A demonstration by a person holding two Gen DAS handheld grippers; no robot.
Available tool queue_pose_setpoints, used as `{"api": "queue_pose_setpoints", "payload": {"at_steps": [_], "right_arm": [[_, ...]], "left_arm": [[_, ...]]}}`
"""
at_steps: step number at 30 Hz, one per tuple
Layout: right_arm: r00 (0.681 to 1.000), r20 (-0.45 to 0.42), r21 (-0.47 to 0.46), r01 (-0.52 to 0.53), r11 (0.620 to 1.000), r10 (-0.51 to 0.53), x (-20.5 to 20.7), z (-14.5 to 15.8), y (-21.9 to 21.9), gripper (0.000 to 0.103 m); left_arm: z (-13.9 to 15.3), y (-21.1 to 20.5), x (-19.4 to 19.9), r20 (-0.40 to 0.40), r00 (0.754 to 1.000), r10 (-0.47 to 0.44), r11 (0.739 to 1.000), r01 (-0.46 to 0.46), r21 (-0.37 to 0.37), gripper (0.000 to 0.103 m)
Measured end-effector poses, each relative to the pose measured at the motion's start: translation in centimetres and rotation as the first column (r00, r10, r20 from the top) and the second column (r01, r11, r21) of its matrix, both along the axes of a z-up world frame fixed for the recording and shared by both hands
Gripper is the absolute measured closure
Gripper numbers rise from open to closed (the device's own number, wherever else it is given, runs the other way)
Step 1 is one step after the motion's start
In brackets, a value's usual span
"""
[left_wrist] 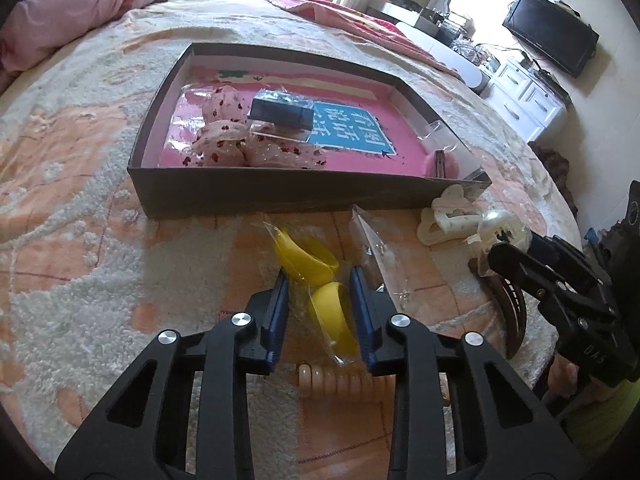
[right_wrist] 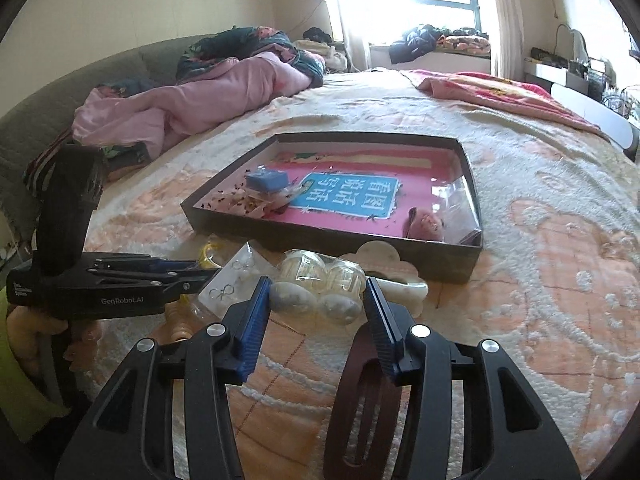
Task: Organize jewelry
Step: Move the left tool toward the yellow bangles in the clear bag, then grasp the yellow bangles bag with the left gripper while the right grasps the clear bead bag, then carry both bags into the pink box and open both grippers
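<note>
On the bed (left_wrist: 80,208), going left to right, the person's left claw (left_wrist: 320,280) comes first. Its blue pads are drawn in close on a clear bag holding yellow bangles (left_wrist: 320,284), one ring poking out ahead of the tips and one sitting between them. I would call that a pinch on the bag, though it lies on the blanket and is not lifted. Just beside its right pad is a flat clear packet of small earrings (left_wrist: 380,256), and under the claw a peach spiral hair tie (left_wrist: 340,380) rests on the blanket.

Further right, a cream hair clip (left_wrist: 444,216) lies against the near corner of the box. Then comes the right claw (right_wrist: 316,288), jaws part spread around a clear pouch of pale translucent pieces (right_wrist: 320,284). The pads sit at its sides; whether they press it I cannot tell. A dark brown hair clip (right_wrist: 360,400) lies on the blanket beneath that claw.

Behind everything stands the shallow dark cardboard box (right_wrist: 328,236), already holding a floral fabric piece (left_wrist: 224,136), a small blue box (right_wrist: 267,180) and a fuzzy pink item (right_wrist: 428,222) on a pink book.

This looks like the gathering step: both bags being taken up. Next, each needs lifting clear over the near wall and setting down in a free patch of the box.
</note>
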State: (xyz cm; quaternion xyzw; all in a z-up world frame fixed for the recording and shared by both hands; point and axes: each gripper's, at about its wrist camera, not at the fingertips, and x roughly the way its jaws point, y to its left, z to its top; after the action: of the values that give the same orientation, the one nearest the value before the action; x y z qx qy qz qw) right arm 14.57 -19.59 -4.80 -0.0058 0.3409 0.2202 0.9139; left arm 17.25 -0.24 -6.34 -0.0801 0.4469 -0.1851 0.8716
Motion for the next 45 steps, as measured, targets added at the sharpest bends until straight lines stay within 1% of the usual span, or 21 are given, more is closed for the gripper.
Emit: {"api": "queue_pose_setpoints", "payload": {"at_steps": [6,10,14,20,31,38,45], "right_arm": [[1.000,0.011,-0.007,0.003,1.000,-0.003,-0.3,0.2,0.2,0.058],[1.000,0.018,-0.004,-0.003,1.000,0.003,-0.5,0.5,0.3,0.058],[0.999,0.031,-0.001,-0.009,1.000,0.009,-0.6,0.9,0.5,0.058],[0.999,0.044,0.009,-0.021,1.000,0.021,-0.6,1.4,0.7,0.058],[0.998,0.055,0.007,-0.034,0.999,0.034,0.6,2.0,1.5,0.058],[0.998,0.067,0.003,-0.018,1.000,0.018,2.6,2.4,1.5,0.058],[0.998,0.070,-0.003,0.007,1.000,-0.007,4.1,2.4,0.8,0.058]], "left_arm": [[1.2,0.0,-0.7,0.063,0.998,0.004,1.000,-0.005,0.015,0.086],[2.2,0.7,-1.0,0.096,0.995,0.024,1.000,-0.024,-0.001,0.087],[3.1,1.2,-1.4,0.130,0.991,0.044,0.999,-0.044,-0.002,0.087],[4.2,2.9,-1.4,0.162,0.982,0.096,0.995,-0.091,-0.035,0.087],[5.6,4.8,-0.3,0.200,0.964,0.174,0.985,-0.169,-0.042,0.087],[5.7,4.4,1.2,0.207,0.962,0.180,0.984,-0.177,-0.034,0.087],[6.5,2.9,2.5,0.240,0.960,0.148,0.989,-0.147,-0.023,0.087]]}}
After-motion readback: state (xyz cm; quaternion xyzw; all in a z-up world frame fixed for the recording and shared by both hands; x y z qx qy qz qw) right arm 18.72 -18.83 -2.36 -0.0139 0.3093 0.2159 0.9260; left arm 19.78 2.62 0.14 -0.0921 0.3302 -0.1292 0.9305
